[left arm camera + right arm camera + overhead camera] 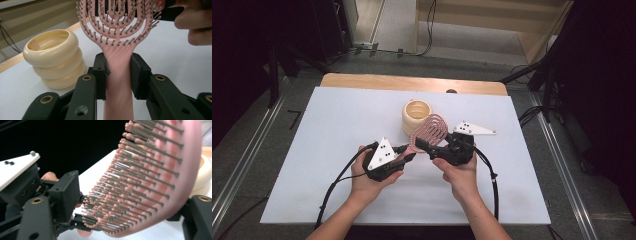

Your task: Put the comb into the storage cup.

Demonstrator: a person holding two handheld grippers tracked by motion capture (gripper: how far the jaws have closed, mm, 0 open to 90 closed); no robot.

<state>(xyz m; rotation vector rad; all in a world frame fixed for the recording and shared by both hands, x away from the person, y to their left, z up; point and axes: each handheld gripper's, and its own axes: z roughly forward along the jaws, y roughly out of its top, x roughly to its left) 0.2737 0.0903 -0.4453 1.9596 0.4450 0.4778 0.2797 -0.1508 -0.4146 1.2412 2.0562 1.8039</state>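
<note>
Left claw (117, 75) clamps pink hairbrush (117, 30); right claw (125, 210) loosely straddles it; cream holder (417, 116) empty.

White table sheet (337, 150) spans the frame centre of the high view. Cream ribbed ring-stacked cup (416, 116) stands on it, centre, slightly above mid-frame. Pink vented plastic hairbrush (428, 132) is just right of and below the cup, head toward upper right, handle toward lower left. Left gripper (404, 156) sits at the handle end, lower left of the brush; right gripper (432, 145) is at the head, right of it. Both hands enter from the bottom edge. In the left gripper view, cup (53, 57) at left, brush (117, 37) centre.
</note>
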